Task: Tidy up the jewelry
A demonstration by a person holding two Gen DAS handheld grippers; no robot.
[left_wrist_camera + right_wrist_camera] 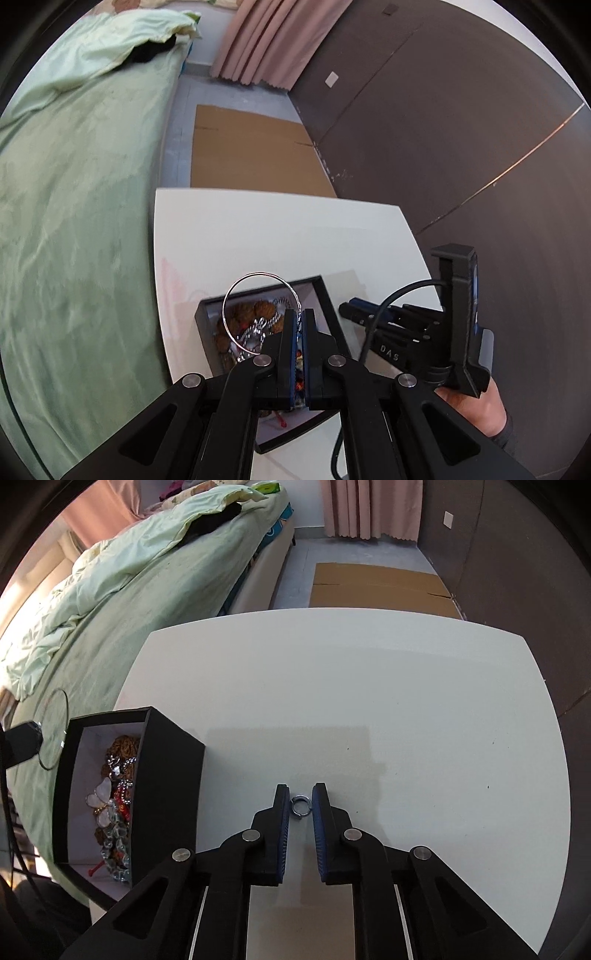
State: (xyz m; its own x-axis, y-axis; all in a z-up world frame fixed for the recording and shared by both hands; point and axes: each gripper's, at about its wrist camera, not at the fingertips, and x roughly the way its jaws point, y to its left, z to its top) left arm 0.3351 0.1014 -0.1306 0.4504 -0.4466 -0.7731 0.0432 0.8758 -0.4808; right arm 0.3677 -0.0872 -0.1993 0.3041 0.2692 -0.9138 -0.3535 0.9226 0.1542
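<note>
A white worktop (369, 686) stands beside a bed (147, 602) covered in pale green bedding. Flattened cardboard (380, 587) lies on the grey floor (295, 572) beyond it. Pink curtains (369, 506) hang at the far end, next to a dark grey wall (461, 122).

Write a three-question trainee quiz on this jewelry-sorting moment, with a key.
1. True or false: the left gripper is shut on the thin wire bangle.
2. What lies between the fingers of the right gripper?
A. a butterfly brooch
B. a small silver ring
C. a red bead
3. Fill in: the black box of jewelry sits on the white ____, to the ____ of the right gripper in its own view.

Key
1. True; the jaws pinch the bangle at its rim, above the box.
2. B; the small silver ring lies on the white table.
3. table; left.
</note>
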